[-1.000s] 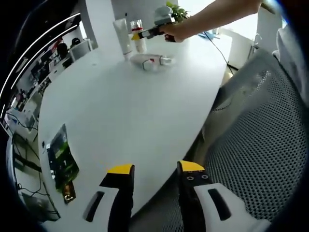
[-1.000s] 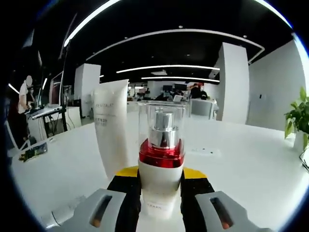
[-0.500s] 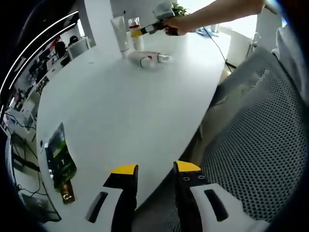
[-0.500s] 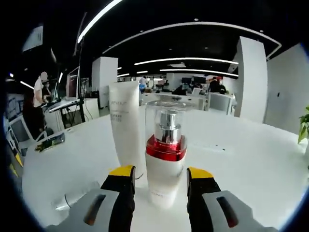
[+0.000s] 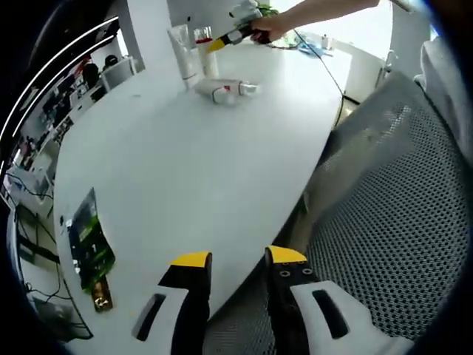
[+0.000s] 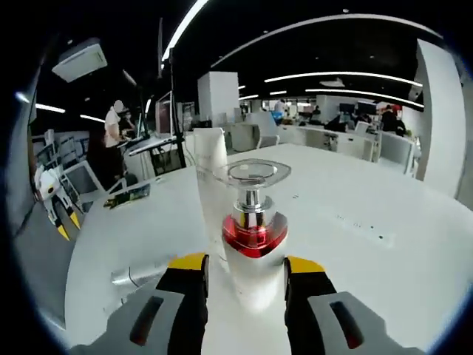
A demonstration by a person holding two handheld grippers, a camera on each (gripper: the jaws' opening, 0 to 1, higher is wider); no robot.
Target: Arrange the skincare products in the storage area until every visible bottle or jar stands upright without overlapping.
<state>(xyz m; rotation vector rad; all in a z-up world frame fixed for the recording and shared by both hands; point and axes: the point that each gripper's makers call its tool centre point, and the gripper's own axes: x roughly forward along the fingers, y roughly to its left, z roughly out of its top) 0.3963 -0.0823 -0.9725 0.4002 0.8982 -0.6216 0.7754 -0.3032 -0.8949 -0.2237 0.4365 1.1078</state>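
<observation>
**Standing the skincare products upright on the white table**

Showing, from largest to smallest, the items of the scene, each placed relative to the white table. A mesh chair stands just off the table's near edge. On the table's far end stands the white tube, upright on its cap; the pump bottle, with red collar and clear cap, stands just beside it. A second bottle lies on its side on the table near these two and has yet to be righted. A green packet rests near the table's left edge.

The right gripper hovers above the table with its jaws spread to either side of the pump bottle, gripping nothing. The left gripper hangs over the table's near edge, jaws apart and empty.

Handling, as a judgement: the bottles look rigid, smooth and probably slippery, the clear cap fragile. The fallen bottle is best taken across its white body, not its cap. The tube, likely soft, would yield under pressure.
</observation>
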